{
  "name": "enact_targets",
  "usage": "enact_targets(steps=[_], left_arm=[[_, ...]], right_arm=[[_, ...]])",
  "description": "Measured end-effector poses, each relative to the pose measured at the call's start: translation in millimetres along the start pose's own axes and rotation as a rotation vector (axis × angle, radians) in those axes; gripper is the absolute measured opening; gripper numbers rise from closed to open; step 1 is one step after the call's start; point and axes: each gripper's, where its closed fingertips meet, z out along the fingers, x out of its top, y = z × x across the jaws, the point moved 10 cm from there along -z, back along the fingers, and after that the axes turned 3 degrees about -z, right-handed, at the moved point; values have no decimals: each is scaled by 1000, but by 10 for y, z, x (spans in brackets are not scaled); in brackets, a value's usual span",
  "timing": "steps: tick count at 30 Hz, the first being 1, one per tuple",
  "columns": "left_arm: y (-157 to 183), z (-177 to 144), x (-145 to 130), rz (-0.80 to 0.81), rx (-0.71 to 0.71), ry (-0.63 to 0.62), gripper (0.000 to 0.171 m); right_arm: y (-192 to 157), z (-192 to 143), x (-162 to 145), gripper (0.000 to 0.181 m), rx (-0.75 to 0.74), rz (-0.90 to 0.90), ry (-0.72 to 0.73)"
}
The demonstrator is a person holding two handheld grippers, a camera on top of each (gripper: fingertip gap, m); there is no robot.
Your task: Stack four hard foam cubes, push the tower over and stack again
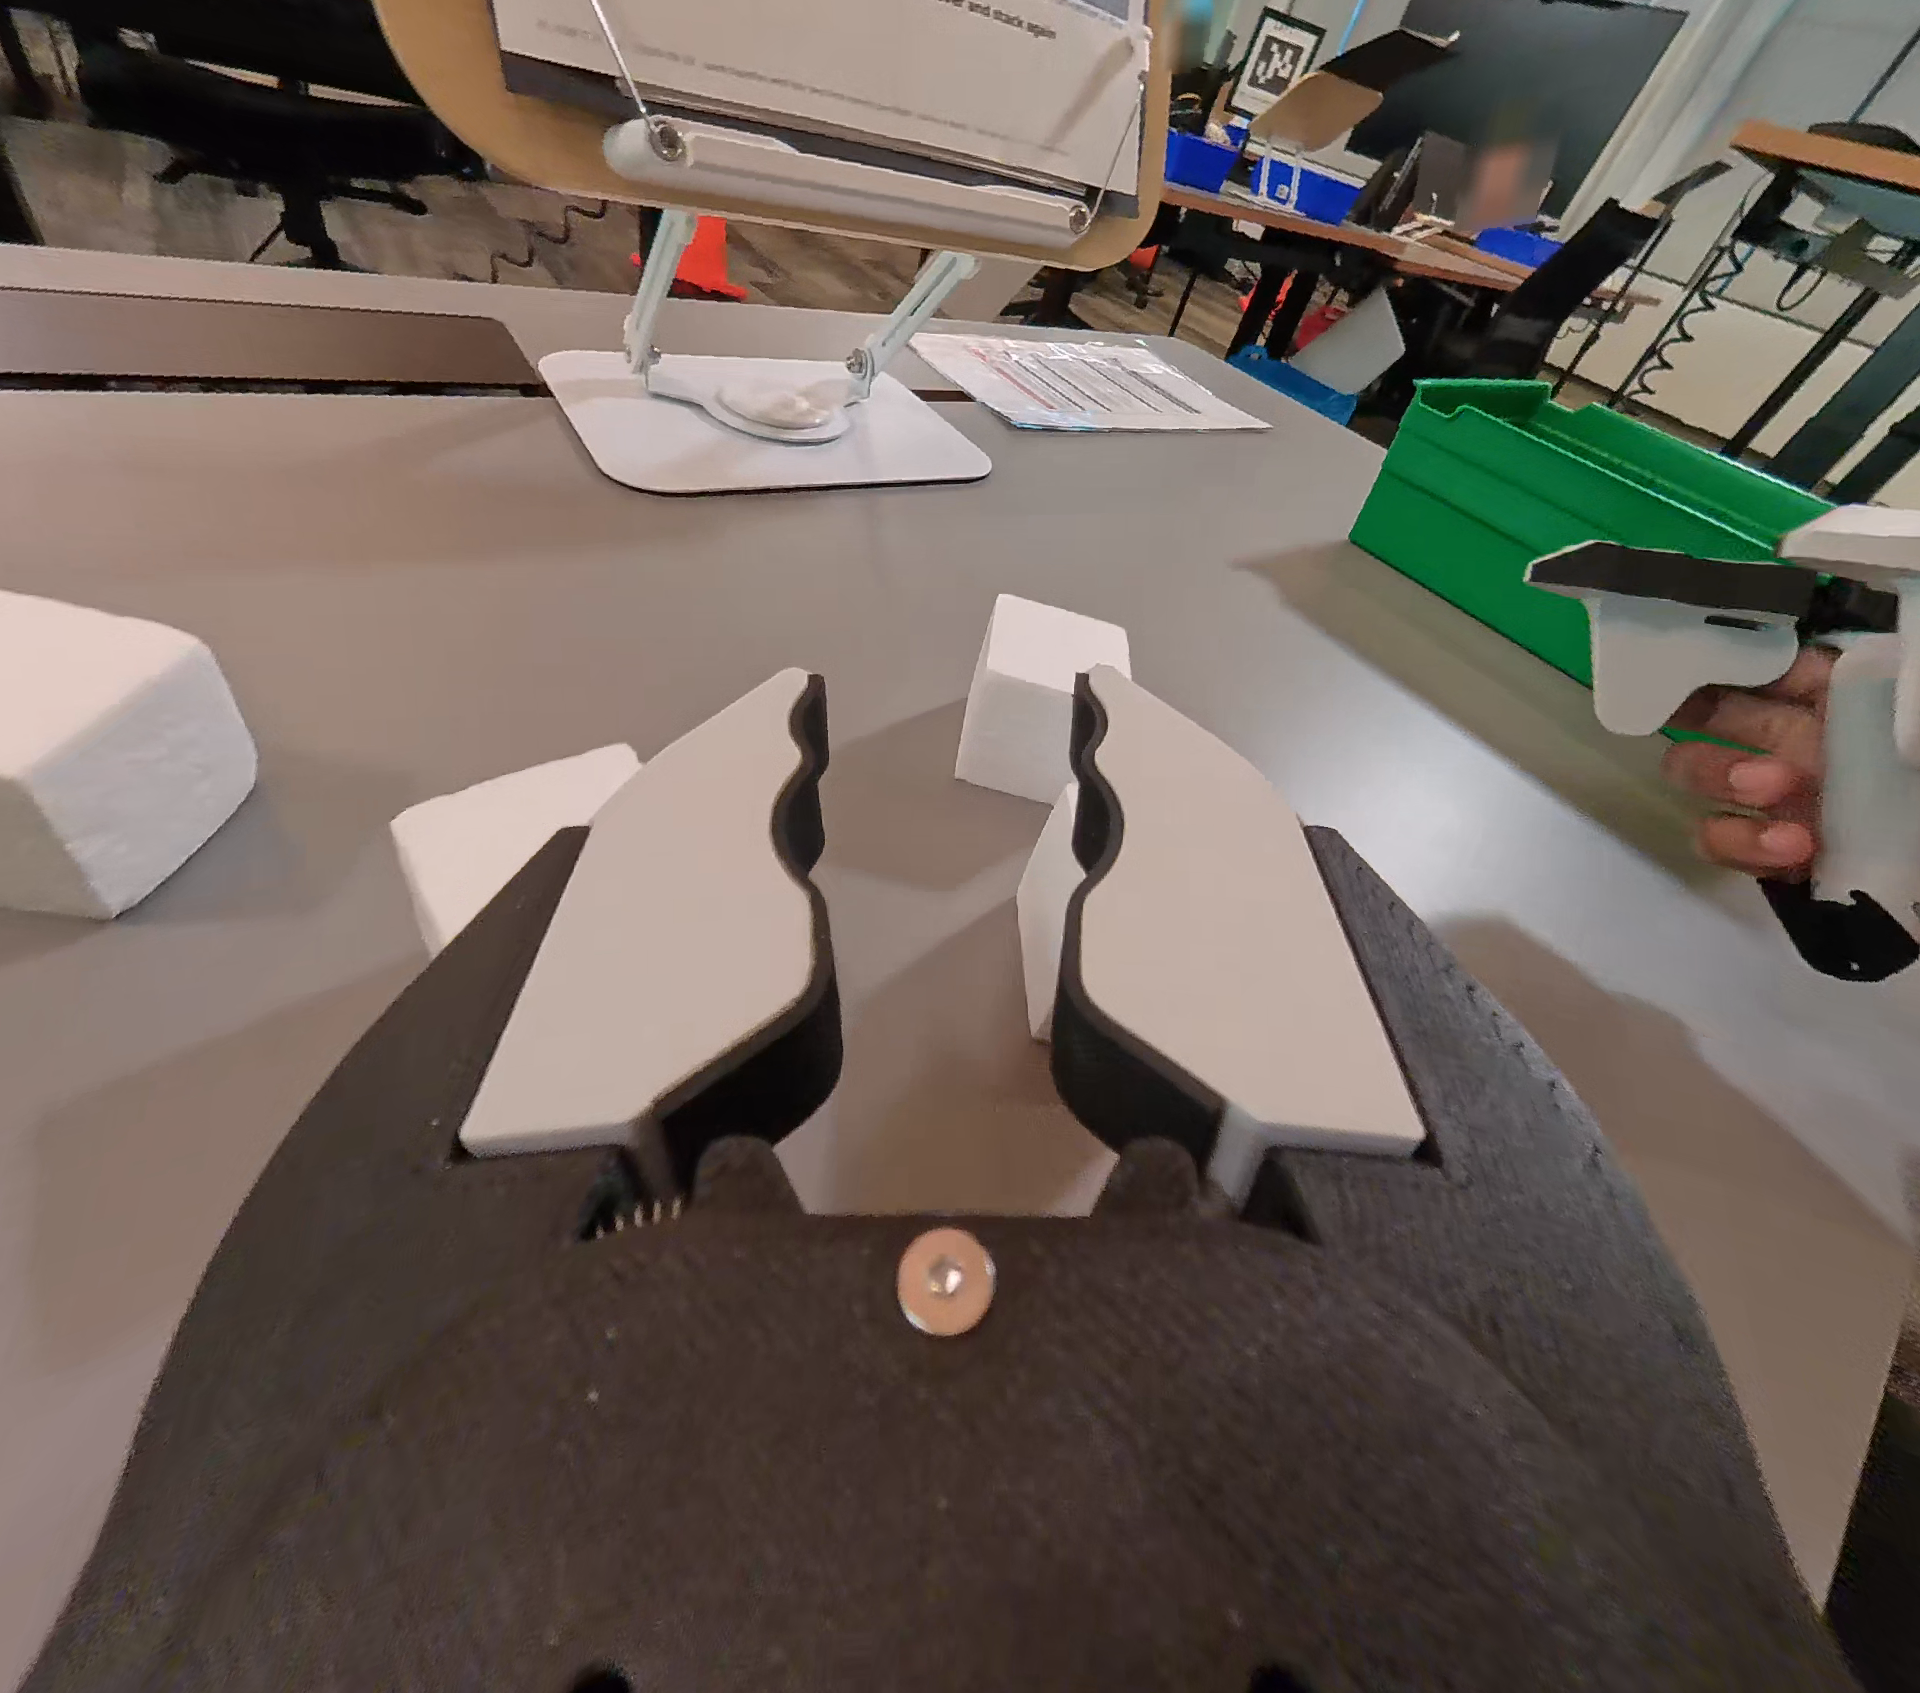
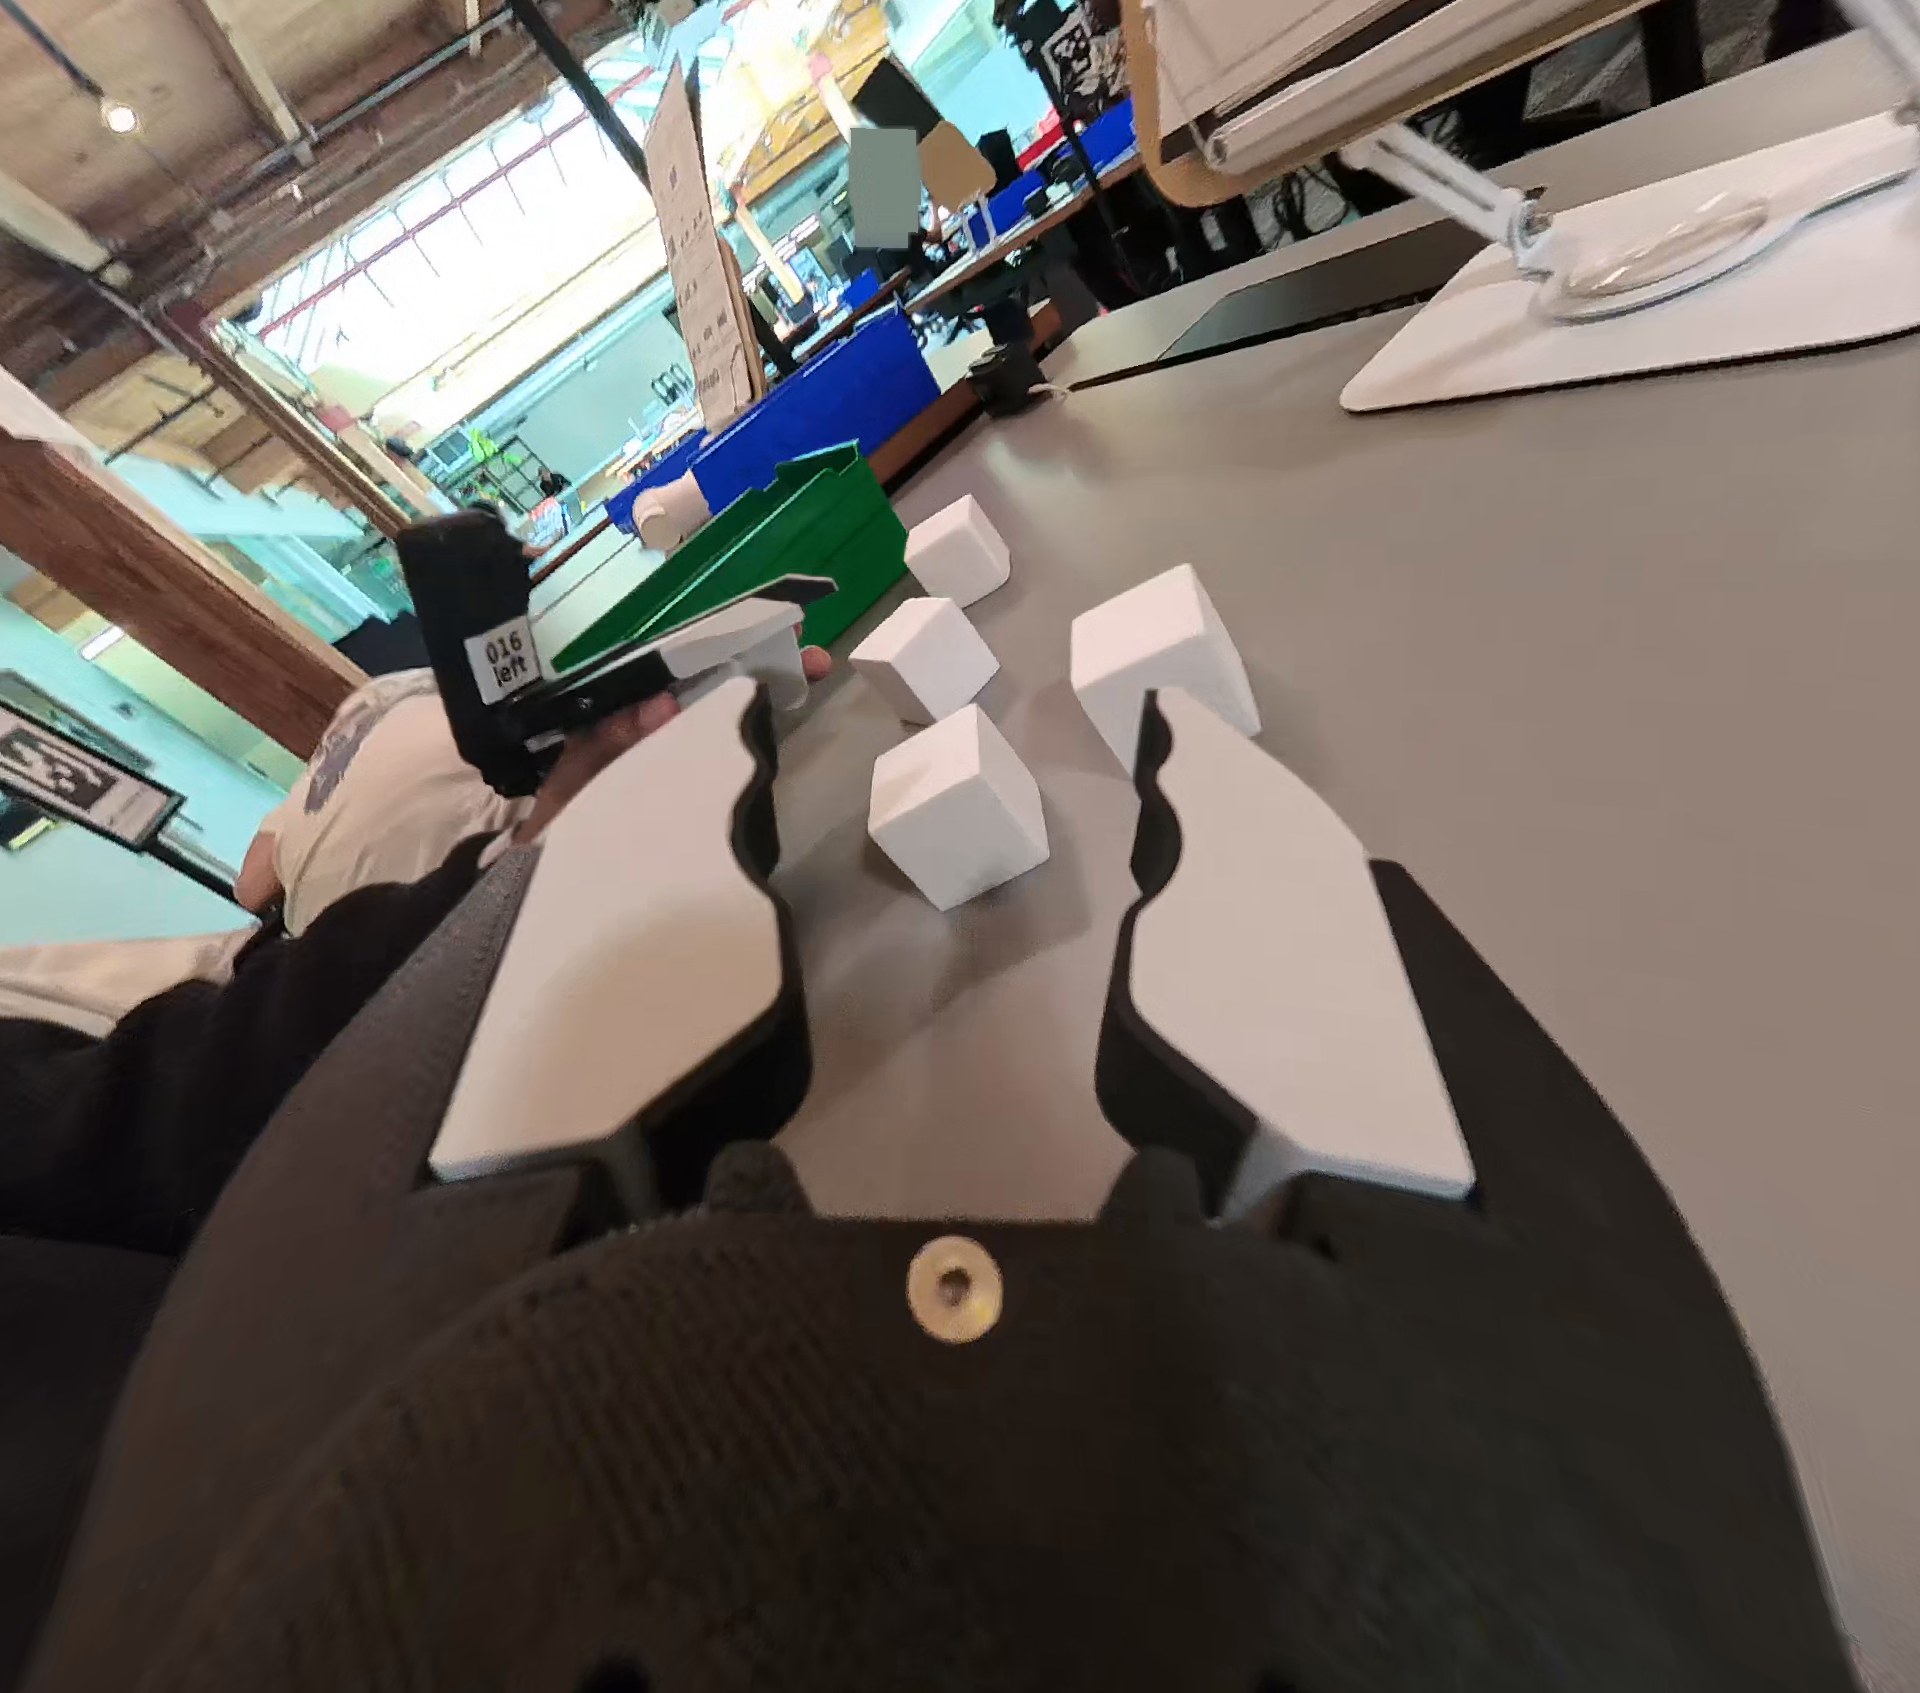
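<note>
Several white foam cubes lie loose on the grey table (image 1: 416, 552). My left gripper (image 1: 948, 708) is open and empty, low over the table. One cube (image 1: 1039, 687) lies just past its right fingertip. Another cube (image 1: 1044, 905) is half hidden behind the right finger. A third cube (image 1: 499, 822) is behind the left finger, and a larger-looking cube (image 1: 114, 750) lies at far left. My right gripper (image 2: 951, 718) is open and empty, with a cube (image 2: 956, 807) lying between its fingertips without touching them. Further cubes (image 2: 1153, 646) (image 2: 925, 656) (image 2: 956, 547) lie beyond it.
A document stand (image 1: 769, 438) with printed sheets stands at the back of the table, a paper sheet (image 1: 1081, 386) beside it. A green bin (image 1: 1558, 521) is at the right edge, behind the hand-held right gripper (image 1: 1558, 594). The right wrist view shows the left gripper (image 2: 810, 604), a green bin (image 2: 769, 563) and a blue bin (image 2: 821, 407).
</note>
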Motion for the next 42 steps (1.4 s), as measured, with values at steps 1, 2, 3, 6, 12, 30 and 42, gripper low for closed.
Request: enact_targets(steps=[1,2,3,6,12,30,42], left_arm=[[-9,-38,-7,1,7,-2,46],[-18,-75,-15,3,15,-6,46],[-28,-114,-26,5,19,-9,46],[-59,-233,-54,-1,14,-12,48],[-160,-400,-124,-57,31,-24,49],[-119,-573,-291,-187,-75,-153,48],[-97,-539,-303,-193,-91,-171,46]], right_arm=[[-22,52,-7,63,5,-25,-9],[-47,105,-19,60,16,-55,-17],[-72,160,-39,58,36,-89,-36],[-95,305,-188,60,47,-277,-215],[-271,643,-222,59,77,-383,-270],[-395,1183,-660,75,-147,-663,-467],[-392,1165,-646,57,-130,-545,-451]])
